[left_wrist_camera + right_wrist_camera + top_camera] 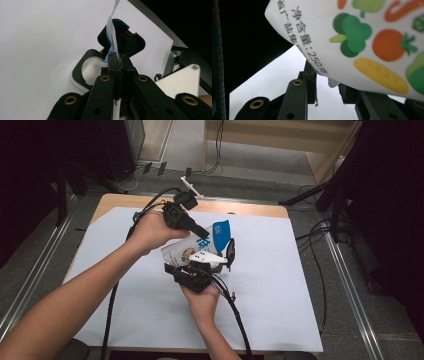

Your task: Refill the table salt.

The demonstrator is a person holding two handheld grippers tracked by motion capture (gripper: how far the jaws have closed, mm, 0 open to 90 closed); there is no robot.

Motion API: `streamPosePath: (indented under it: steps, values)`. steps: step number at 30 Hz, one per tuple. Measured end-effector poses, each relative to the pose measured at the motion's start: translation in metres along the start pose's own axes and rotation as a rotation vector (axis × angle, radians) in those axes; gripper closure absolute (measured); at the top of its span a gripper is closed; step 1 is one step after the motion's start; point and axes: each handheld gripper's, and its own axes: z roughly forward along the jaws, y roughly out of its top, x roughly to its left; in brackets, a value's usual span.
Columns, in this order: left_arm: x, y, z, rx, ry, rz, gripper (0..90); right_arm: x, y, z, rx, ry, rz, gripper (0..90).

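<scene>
A white pouch [186,251] printed with vegetables and a blue top is held tilted above the table between both grippers. My left gripper [202,232] comes from the upper left and is shut on the pouch's flat blue-and-white top edge [112,32]; in the left gripper view its jaws [119,62] meet on that thin sheet. My right gripper [197,262] rises from below, its jaws [328,85] closed on the pouch's lower part, with the printed body [362,32] bulging above them. A black part with a round opening [87,70] shows behind the pouch.
A white sheet [280,280] covers the wooden table [250,210]. Cables trail from both grippers toward the front edge. A small white and black mount [191,187] stands at the back edge. Dark stands and more cables are on the floor to the right [320,195].
</scene>
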Motion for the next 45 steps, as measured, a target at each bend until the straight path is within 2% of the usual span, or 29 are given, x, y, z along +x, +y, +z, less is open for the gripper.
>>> streamPosePath:
  steps: [2, 6, 9, 19, 25, 27, 37, 39, 41, 44, 45]
  values:
    - [0.001, -0.005, -0.007, -0.017, -0.017, -0.004, 90.0, 0.000, 0.000, -0.001, 0.006, 0.009, -0.010, 71.0]
    - [0.005, -0.011, -0.012, -0.042, -0.018, -0.012, 90.0, 0.001, -0.001, -0.002, 0.017, 0.010, -0.013, 68.9]
    - [0.009, -0.018, -0.019, -0.079, -0.030, -0.016, 90.0, 0.001, -0.002, -0.003, 0.023, 0.019, -0.016, 65.3]
    - [0.012, -0.027, -0.031, -0.132, -0.030, -0.020, 90.0, -0.001, -0.004, -0.017, 0.032, 0.018, -0.020, 62.9]
    - [0.012, -0.031, -0.037, -0.157, -0.011, -0.004, 90.0, -0.004, -0.005, -0.021, 0.051, 0.018, -0.025, 63.1]
    - [0.013, -0.032, -0.040, -0.168, -0.004, -0.006, 90.0, -0.004, -0.005, -0.025, 0.060, 0.015, -0.037, 62.5]
    - [0.026, -0.045, -0.049, -0.193, 0.022, -0.031, 90.0, -0.006, -0.004, -0.039, 0.076, 0.022, -0.035, 61.3]
    - [0.029, -0.050, -0.051, -0.194, 0.033, -0.031, 90.0, -0.006, -0.003, -0.043, 0.081, 0.011, -0.059, 60.9]
    - [0.030, -0.051, -0.051, -0.197, 0.023, -0.031, 90.0, -0.007, -0.002, -0.045, 0.085, 0.011, -0.061, 60.9]
    - [0.031, -0.054, -0.052, -0.198, 0.036, -0.018, 90.0, -0.017, 0.000, -0.055, 0.091, 0.032, -0.021, 59.9]
    - [0.032, -0.055, -0.052, -0.202, 0.039, -0.012, 90.0, -0.018, 0.000, -0.057, 0.093, 0.026, -0.032, 59.9]
